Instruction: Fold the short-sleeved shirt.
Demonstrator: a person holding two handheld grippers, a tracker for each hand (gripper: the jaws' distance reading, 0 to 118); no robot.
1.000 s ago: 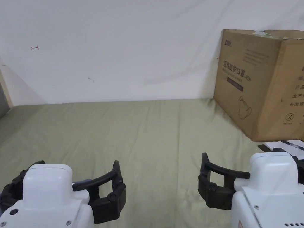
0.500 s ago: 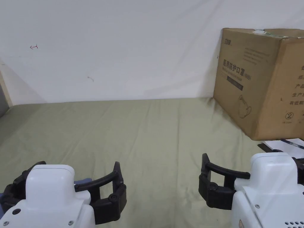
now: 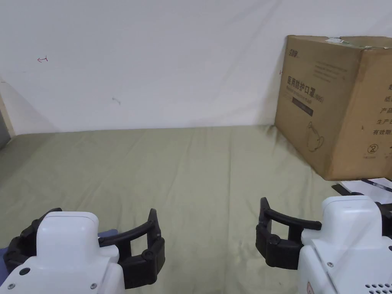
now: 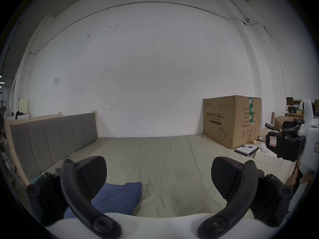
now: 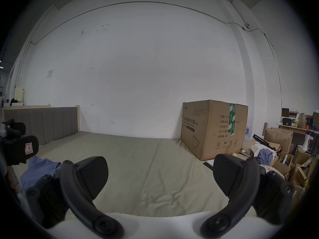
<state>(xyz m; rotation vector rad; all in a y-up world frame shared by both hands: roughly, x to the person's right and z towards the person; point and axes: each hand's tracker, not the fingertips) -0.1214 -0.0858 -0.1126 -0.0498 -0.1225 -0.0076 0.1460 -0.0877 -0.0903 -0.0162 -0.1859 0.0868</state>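
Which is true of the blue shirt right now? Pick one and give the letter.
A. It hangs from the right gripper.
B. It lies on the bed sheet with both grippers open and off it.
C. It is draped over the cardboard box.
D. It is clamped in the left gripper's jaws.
B: the blue shirt lies on the bed sheet, while the left gripper and right gripper have their jaws spread wide, holding nothing.
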